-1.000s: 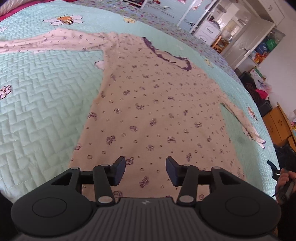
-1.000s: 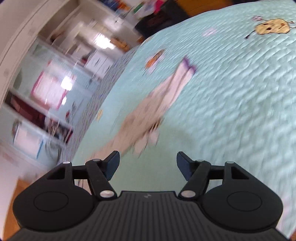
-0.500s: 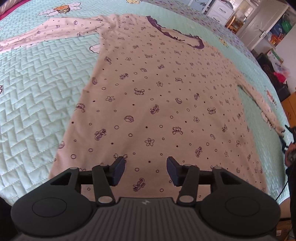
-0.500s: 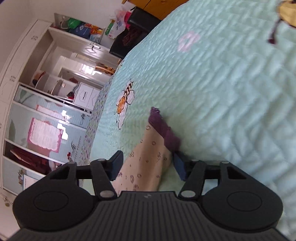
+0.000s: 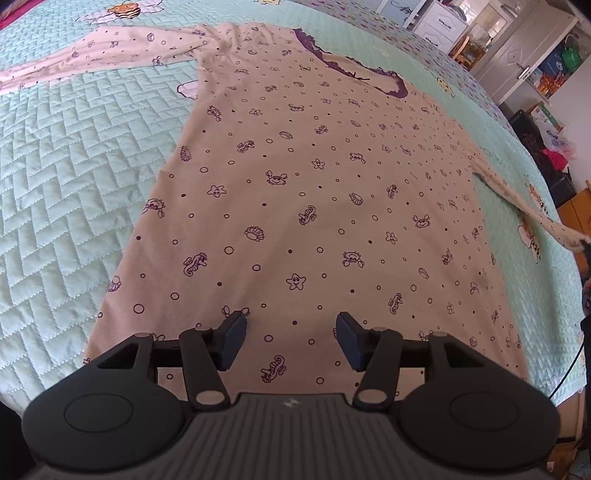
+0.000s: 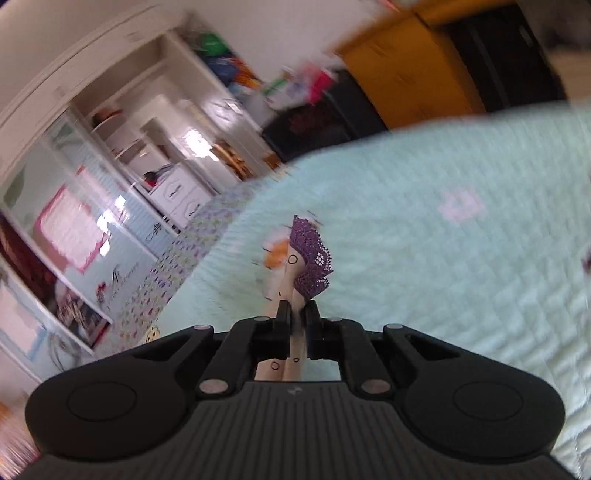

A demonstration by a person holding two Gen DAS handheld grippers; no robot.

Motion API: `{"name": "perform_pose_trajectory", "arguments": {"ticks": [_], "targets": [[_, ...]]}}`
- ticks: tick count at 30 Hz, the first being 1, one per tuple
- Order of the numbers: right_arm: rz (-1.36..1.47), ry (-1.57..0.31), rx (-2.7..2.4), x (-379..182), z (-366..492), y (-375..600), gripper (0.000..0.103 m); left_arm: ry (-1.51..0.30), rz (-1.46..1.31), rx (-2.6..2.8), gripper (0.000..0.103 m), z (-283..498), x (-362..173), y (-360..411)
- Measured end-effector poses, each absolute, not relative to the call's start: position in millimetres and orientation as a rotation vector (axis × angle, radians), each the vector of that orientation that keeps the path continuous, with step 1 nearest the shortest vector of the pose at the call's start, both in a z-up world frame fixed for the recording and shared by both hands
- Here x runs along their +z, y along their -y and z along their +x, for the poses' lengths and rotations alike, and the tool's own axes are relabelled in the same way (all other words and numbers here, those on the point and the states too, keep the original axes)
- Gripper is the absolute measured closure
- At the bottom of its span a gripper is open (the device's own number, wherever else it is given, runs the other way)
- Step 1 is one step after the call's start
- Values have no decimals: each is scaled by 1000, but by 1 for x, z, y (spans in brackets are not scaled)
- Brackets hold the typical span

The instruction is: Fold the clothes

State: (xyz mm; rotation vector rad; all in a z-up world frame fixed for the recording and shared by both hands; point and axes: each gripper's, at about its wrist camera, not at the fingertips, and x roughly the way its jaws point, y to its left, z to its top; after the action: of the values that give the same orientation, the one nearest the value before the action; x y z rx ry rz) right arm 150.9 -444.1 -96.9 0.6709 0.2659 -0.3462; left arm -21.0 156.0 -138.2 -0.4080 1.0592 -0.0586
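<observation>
Lying flat and face up on the mint-green quilted bedspread (image 5: 66,177), the pale pink long-sleeved top printed with small purple sea creatures and rings (image 5: 314,206) fills most of the left wrist view; its purple lace neckline (image 5: 351,72) is at the far end, one sleeve (image 5: 92,59) stretches out to the far left, and the other sleeve (image 5: 524,206) trails toward the right edge of the bed; the left gripper (image 5: 291,338) hovers above the near hem with its jaws spread wide and nothing between them; whether its blue pads (image 5: 232,339) touch the cloth cannot be told; white cupboards and drawers (image 5: 443,22) stand beyond the bed at the upper right.

Seen from the right wrist, much of the picture is smeared by motion blur; the right gripper (image 6: 298,314) has its jaws drawn nearly together, pinching the end of a sleeve of the same top, so that the purple lace cuff (image 6: 312,258) sticks up past the fingertips and pale printed fabric shows below them; the bedspread (image 6: 443,258) lies behind, with white shelving (image 6: 155,147) and an orange-brown wooden cabinet (image 6: 406,66) in the blurred background.
</observation>
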Motion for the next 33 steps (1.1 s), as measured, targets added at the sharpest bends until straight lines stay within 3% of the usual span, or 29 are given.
{"name": "perform_pose_trajectory", "arguments": {"ticks": [5,10,16,21,23,25,28,30,33], "targets": [[414,-201,-291,-33,177,371,92,-1034,-481,-53,46,-30,-139,-175],[224,-201,7,-5,224,196,92,-1004,-559,-32,46,-41,-140,-201],[90,-310,292,-47,237,4,92,-982,-663,-42,46,-52,-147,-232],[67,-387,294,-73,224,-16,91,-977,-686,-90,46,-52,-149,-238],[57,-418,295,-83,218,-24,83,-973,-700,-103,45,-51,-151,-240],[48,-449,296,-94,213,-32,62,-966,-723,-108,45,-50,-154,-243],[33,-495,297,-109,205,-45,51,-957,-734,-110,44,-50,-155,-242],[53,-516,286,-116,199,-41,50,-953,-737,-109,44,-51,-155,-243],[303,-531,173,-116,188,47,50,-951,-736,-104,44,-52,-155,-242]]}}
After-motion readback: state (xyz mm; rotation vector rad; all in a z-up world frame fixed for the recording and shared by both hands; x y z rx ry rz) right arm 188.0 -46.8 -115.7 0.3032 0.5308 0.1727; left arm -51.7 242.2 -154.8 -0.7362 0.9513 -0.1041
